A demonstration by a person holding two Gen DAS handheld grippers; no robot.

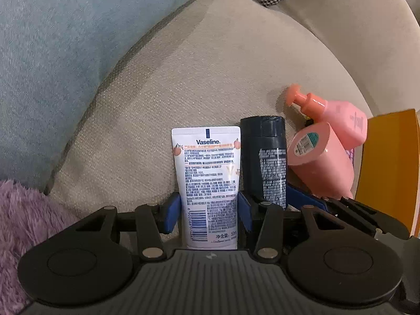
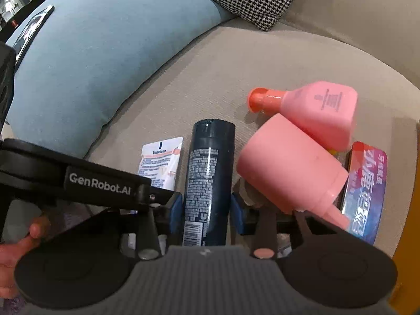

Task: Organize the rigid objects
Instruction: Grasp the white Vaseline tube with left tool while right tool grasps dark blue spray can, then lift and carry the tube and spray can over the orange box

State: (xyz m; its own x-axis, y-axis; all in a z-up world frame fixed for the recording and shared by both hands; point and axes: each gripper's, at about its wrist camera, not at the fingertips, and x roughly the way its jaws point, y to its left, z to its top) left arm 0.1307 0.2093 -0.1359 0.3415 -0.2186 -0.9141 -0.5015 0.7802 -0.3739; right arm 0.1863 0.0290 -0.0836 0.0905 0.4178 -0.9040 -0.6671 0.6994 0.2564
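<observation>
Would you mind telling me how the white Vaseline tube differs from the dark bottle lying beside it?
The Vaseline tube is white and flat with a crimped far end; the dark bottle is navy, round and rigid-looking, with a cap at its far end. The tube's print is dark on white, the bottle's pale on dark. Both lie side by side on the beige cushion, each between gripper fingers.

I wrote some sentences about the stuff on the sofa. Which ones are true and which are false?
1. The white Vaseline tube sits between the left gripper's fingers. True.
2. The dark spray can stands upright. False: it lies on the beige cushion.
3. Two pink bottles lie to the right of the can. True.
4. The big pillow is red. False: it is light blue.
5. The can lies between the right gripper's fingers. True.
</observation>
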